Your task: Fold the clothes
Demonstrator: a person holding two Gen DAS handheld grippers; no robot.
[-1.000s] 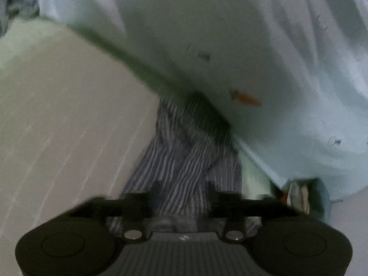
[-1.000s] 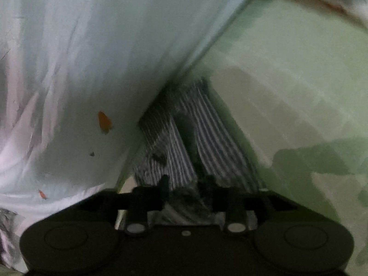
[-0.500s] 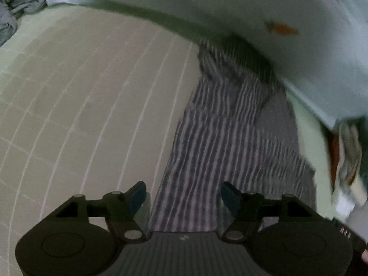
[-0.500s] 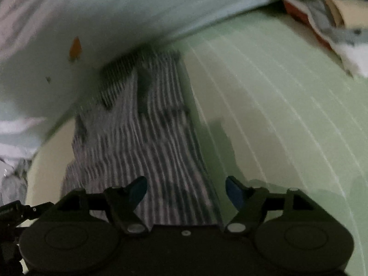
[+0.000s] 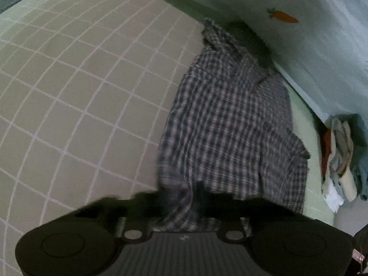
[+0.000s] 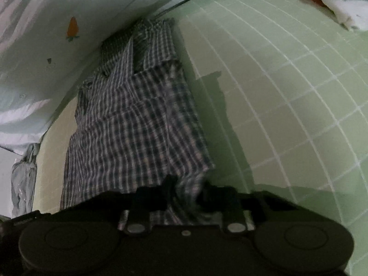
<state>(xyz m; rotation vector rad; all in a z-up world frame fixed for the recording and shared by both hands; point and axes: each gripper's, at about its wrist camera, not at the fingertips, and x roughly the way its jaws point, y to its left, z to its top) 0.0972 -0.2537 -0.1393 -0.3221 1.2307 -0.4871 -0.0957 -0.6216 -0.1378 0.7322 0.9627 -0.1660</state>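
Note:
A blue-and-white checked shirt (image 5: 230, 119) lies lengthwise on the green grid-patterned bed sheet (image 5: 80, 92). Its far end is tucked under a pale blanket. In the left wrist view my left gripper (image 5: 181, 197) is at the shirt's near edge, jaws closing, with a bunch of cloth pinched between them. The right wrist view shows the same shirt (image 6: 138, 119) with my right gripper (image 6: 186, 193) at the near edge. Its jaws are closing too, and gathered fabric is squeezed between them. Both sets of fingers are blurred.
A pale blanket with carrot prints (image 5: 322, 34) (image 6: 46, 23) lies across the far side of the bed. A pile of mixed clothes (image 5: 340, 156) (image 6: 340, 4) sits at the sheet's edge. A grey garment (image 6: 24, 179) hangs at the bed's side.
Both grippers opened wide, dropped toward the sheet as the shirt was laid out, then closed on its near edge. The view tilted down and more of the bed shows.

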